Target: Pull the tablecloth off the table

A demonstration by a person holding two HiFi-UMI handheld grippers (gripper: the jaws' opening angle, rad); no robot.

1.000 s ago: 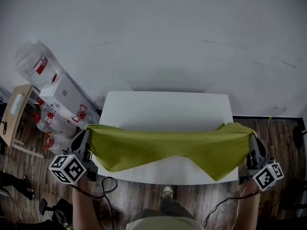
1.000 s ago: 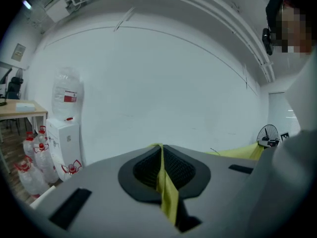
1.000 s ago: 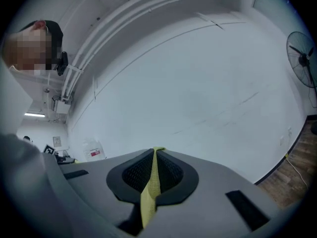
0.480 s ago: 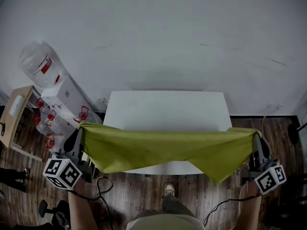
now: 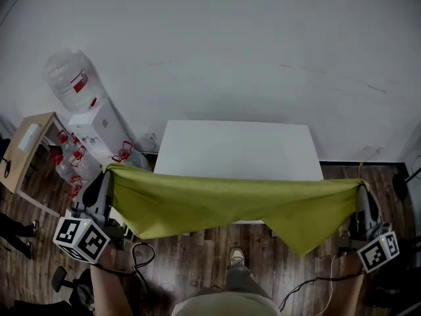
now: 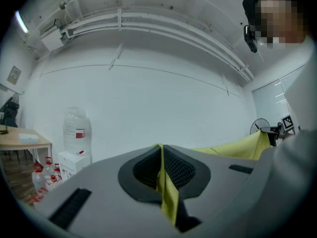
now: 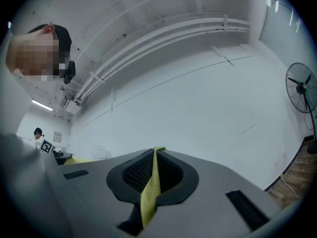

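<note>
Wooden floor (image 5: 177,262) and a white wall (image 5: 230,45) surround the white bench (image 5: 237,147); the green tablecloth (image 5: 223,206) hangs stretched before its near edge (one point drooping lower), its corners pinched by the left hand-held gripper (image 5: 108,174) and the right hand-held gripper (image 5: 360,188).

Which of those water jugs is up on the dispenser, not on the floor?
The big clear jug with the red label, standing on the white dispenser; the others, with red fittings, sit on the floor beside it.

table (image 5: 237,150) near edge hidden behind tablecloth (image 5: 217,203), fan (image 7: 302,90) cut off
</note>
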